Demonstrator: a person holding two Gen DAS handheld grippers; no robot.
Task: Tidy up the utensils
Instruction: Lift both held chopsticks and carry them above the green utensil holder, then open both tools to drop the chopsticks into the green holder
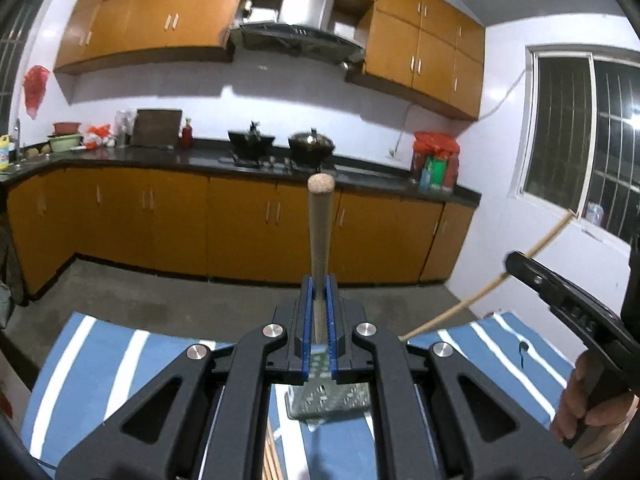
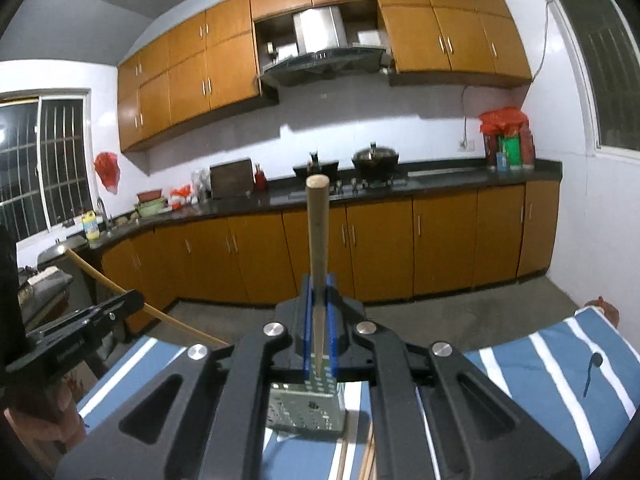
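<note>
My left gripper [image 1: 319, 292] is shut on a wooden chopstick [image 1: 319, 232] that points forward and up, above a perforated metal utensil holder [image 1: 328, 400] standing on the blue-and-white striped cloth [image 1: 100, 356]. My right gripper [image 2: 319, 292] is shut on another wooden chopstick [image 2: 317, 232], above the same holder [image 2: 306, 410]. Each gripper shows in the other's view: the right one [image 1: 516, 260] at the right edge with its chopstick [image 1: 532, 252], the left one [image 2: 128, 300] at the left edge with its chopstick [image 2: 120, 290]. More chopsticks [image 2: 368, 456] lie on the cloth beside the holder.
The striped cloth covers a table whose far edge faces a concrete floor [image 1: 160, 292]. Beyond stand orange kitchen cabinets [image 1: 240, 228] and a dark counter with a stove and wok [image 1: 312, 146]. A small dark utensil [image 2: 591, 368] lies on the cloth at right.
</note>
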